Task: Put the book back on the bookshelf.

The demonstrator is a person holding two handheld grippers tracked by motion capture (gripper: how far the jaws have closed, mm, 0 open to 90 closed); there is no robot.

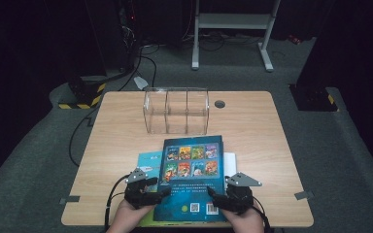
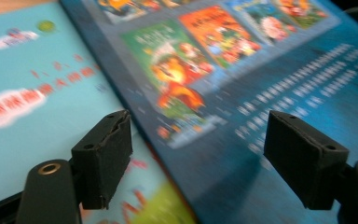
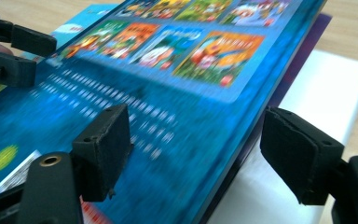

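A dark blue book (image 1: 192, 179) with a grid of cartoon pictures on its cover lies on top of a stack at the table's near edge. My left gripper (image 1: 158, 187) is at its lower left edge. In the left gripper view my left gripper (image 2: 198, 149) stands open, its jaws straddling the blue book's (image 2: 261, 93) left edge, one over the light blue book (image 2: 37, 93) beneath. My right gripper (image 1: 212, 194) is at the lower right. In its own view my right gripper (image 3: 196, 147) is open, and the blue book's (image 3: 121, 116) right edge runs between the jaws without touching the pads.
A clear acrylic box (image 1: 176, 110) with three compartments stands behind the books at mid-table. Under the blue book lie a light blue book (image 1: 149, 160), a white book (image 3: 326, 88) and a purple one (image 3: 303, 51). A round cable hole (image 1: 219, 104) sits at the back right of the wooden table (image 1: 121, 131).
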